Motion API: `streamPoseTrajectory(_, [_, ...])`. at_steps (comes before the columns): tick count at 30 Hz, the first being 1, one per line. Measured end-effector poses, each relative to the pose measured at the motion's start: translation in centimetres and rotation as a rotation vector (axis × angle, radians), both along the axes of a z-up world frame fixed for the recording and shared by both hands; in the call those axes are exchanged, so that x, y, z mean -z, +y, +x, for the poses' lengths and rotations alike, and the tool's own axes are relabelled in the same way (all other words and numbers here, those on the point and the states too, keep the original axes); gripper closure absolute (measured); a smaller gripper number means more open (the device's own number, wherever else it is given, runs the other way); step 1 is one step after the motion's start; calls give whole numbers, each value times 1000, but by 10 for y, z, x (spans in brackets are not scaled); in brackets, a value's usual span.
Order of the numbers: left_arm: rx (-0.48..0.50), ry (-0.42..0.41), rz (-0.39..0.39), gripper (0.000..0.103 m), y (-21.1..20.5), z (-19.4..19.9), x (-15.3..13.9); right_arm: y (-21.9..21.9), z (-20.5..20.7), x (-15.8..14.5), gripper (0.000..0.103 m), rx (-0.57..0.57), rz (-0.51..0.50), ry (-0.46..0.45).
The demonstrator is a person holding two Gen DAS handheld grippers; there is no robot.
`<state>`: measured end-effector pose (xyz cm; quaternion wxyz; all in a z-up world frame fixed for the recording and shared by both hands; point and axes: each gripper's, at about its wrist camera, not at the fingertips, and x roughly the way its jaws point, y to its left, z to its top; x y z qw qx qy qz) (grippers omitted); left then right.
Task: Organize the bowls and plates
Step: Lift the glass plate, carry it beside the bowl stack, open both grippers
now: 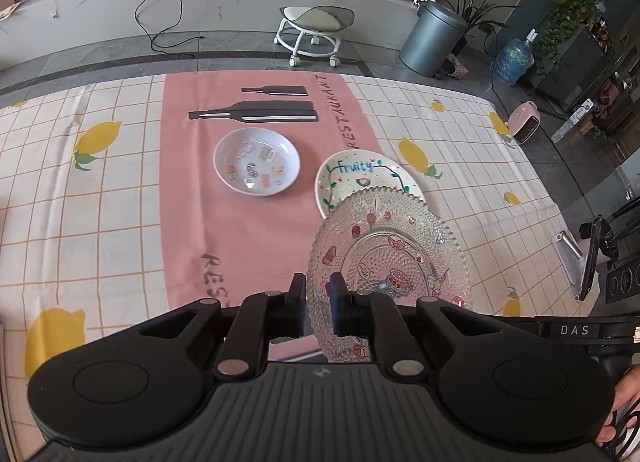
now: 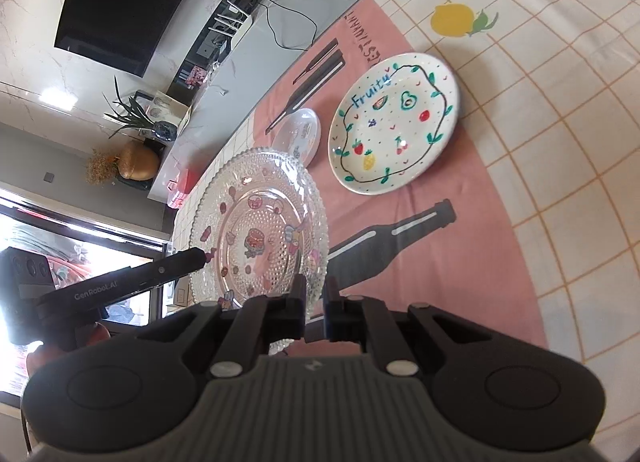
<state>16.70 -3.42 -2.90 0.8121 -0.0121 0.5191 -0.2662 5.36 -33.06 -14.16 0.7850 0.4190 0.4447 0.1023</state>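
- Left hand-held gripper (image 1: 318,304): pitched steeply downward over the worktop (image 1: 100,222), its jaws clenched on the rim of the glass plate (image 1: 394,258) at the plate's 7 o'clock edge in the left wrist view.
- Right hand-held gripper (image 2: 315,308): pointing less steeply down, grasping the same glass plate at its 5 o'clock edge in the right wrist view. The plate is therefore held by both grippers, tilted, clear of the pink runner (image 1: 248,230).
- Left wrist view only: the plate partly covers the near rim of the "Fruity" plate (image 1: 360,176), which lies at 12 o'clock from it; the sticker bowl (image 1: 256,161) sits at 10 o'clock, apart from both. Part of a person's hand (image 1: 624,402) shows at the frame's 4 o'clock edge.
- Right wrist view only: the "Fruity" plate (image 2: 394,122) appears whole, flat on the runner at 1 o'clock from the glass plate (image 2: 260,230); the sticker bowl (image 2: 300,134) is seen nearly edge-on beyond. One finger of the left gripper reaches the plate's 8 o'clock rim.
- Count: two plates, one bowl, two grippers.
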Motion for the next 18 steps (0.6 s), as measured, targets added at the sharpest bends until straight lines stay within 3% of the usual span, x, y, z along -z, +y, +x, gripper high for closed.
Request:
streamPoseTrajectory(10, [-83,50,-3,90,-42,-64,25,-53,-48,10,97,2,-33,26])
streamPoseTrajectory(18, [-173,131,-24,90,-48,-103,58,-77,-65,34,97,-10,-62,73])
